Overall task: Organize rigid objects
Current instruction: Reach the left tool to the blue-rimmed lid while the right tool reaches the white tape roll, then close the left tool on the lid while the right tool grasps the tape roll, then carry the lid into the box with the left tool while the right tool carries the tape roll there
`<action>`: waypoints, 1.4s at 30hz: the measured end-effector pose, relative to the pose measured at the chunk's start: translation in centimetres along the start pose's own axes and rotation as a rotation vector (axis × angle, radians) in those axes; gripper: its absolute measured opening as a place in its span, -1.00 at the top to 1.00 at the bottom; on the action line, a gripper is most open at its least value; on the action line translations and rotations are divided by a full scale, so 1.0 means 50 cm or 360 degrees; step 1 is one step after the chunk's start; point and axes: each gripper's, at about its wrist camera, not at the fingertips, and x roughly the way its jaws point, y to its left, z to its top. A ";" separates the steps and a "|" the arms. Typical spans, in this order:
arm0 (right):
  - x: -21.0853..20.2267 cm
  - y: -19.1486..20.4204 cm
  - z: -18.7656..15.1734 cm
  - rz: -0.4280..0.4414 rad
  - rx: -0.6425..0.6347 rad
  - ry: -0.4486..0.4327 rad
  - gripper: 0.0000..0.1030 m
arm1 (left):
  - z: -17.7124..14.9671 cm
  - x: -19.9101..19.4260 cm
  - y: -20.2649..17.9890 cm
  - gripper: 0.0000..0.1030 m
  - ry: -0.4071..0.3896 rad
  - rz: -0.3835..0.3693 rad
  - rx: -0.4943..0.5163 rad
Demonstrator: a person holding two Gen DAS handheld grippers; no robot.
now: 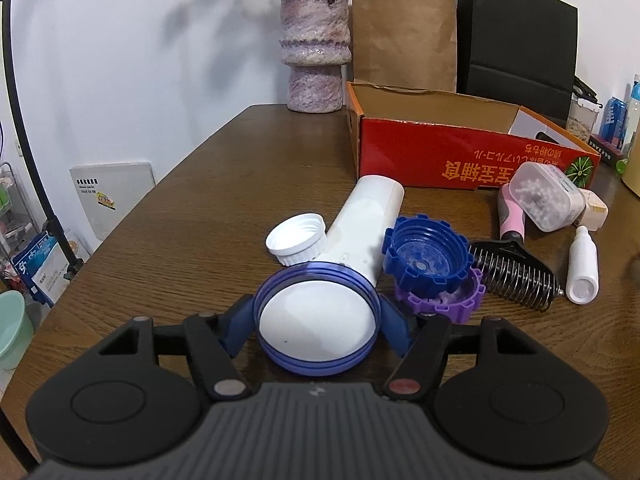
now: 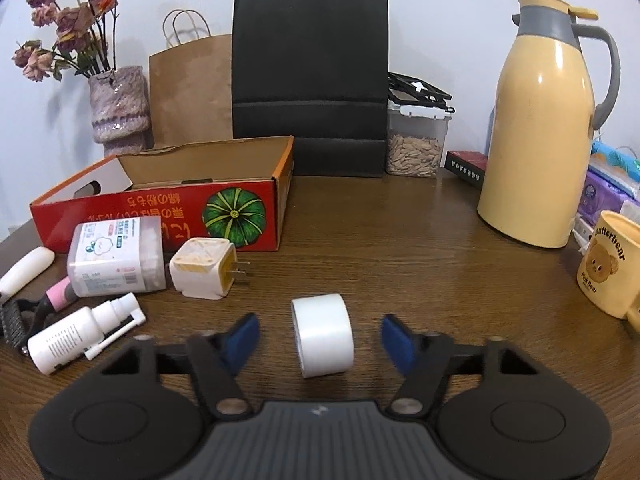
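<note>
Your left gripper [image 1: 317,322] clamps the blue-rimmed lid [image 1: 317,322] low on the table [image 1: 200,208], right gripper [image 2: 318,338] gapes around the untouched tape roll [image 2: 323,336], so squeeze square on its sides, then lift both into the red box [image 2: 168,208].

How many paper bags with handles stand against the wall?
2: the brown bag behind the red box, and the black bag beside it; others may be hidden.
</note>
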 end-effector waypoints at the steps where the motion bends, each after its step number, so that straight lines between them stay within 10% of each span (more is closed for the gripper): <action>1: 0.000 -0.003 0.000 0.0008 0.0016 -0.0002 0.10 | 0.000 -0.001 0.000 -0.31 -0.0004 0.0000 0.0000; 5: -0.005 -0.010 -0.001 0.0020 0.0061 -0.0029 0.50 | 0.001 -0.002 0.002 -0.31 -0.0011 -0.0003 -0.0008; 42: -0.077 0.114 0.072 0.0217 0.0042 -0.0340 0.52 | 0.113 -0.090 -0.050 -0.31 -0.0318 -0.0045 0.0002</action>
